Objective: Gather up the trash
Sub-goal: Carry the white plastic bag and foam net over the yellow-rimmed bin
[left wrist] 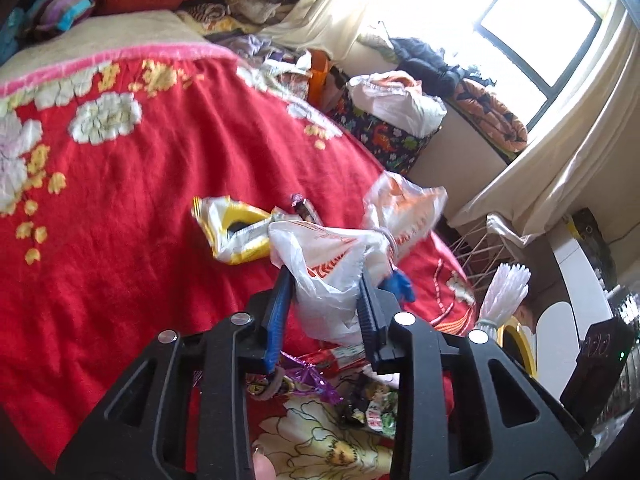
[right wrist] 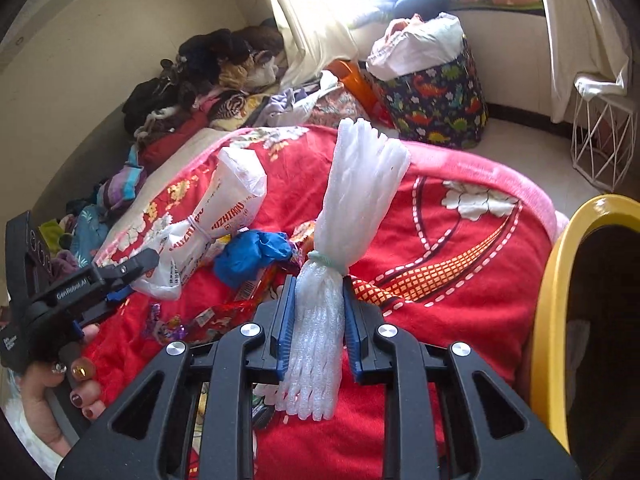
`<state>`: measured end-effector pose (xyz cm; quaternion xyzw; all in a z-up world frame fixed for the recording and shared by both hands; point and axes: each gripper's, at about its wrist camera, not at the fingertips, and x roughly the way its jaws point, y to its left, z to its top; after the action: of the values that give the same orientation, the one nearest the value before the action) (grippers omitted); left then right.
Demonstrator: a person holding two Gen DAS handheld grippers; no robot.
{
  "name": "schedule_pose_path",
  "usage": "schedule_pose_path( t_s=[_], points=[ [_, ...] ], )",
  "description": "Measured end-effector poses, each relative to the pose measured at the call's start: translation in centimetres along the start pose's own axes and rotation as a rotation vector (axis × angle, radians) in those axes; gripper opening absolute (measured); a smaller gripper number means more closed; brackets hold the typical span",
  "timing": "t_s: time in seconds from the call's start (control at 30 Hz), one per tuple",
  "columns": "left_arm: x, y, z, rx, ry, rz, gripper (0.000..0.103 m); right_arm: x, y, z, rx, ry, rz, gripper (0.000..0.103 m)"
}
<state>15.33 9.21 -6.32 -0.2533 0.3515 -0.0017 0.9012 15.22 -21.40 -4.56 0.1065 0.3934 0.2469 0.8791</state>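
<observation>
Right gripper (right wrist: 316, 320) pinched upright foam netting (right wrist: 360, 184) near the bin (right wrist: 556, 280) at right; left gripper (left wrist: 324, 300) clamped a bag (left wrist: 332, 276).

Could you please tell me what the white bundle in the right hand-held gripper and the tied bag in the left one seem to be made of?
Bundle: probably soft foam netting; matte white, ribbed strands fanning out above a pale band.
Bag: thin plastic film; glossy, translucent white with orange print, crinkled and cinched by a rubber band.
</observation>
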Motion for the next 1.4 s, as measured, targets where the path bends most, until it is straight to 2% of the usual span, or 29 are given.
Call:
schedule_pose_path(
  t_s=[0.2, 0.7, 1.4],
  points=[
    [-1.9, -1.0, 0.8, 0.023, -0.064, 0.021, 0.02, -1.6, 0.0, 0.3, -0.018, -0.016, 0.019, 0.021],
    [-5.5, -3.4, 1.8, 0.042, -0.125, -0.026, 0.02, -4.2, 0.3, 1.1, -0.044, -0.058, 0.064, 0.021],
    [-5.1, -10.1, -0.1, 0.144, -0.124, -0.061, 0.02, -9.1, -3.5, 0.9, -0.006, -0.124, 0.083, 0.021]
  ],
)
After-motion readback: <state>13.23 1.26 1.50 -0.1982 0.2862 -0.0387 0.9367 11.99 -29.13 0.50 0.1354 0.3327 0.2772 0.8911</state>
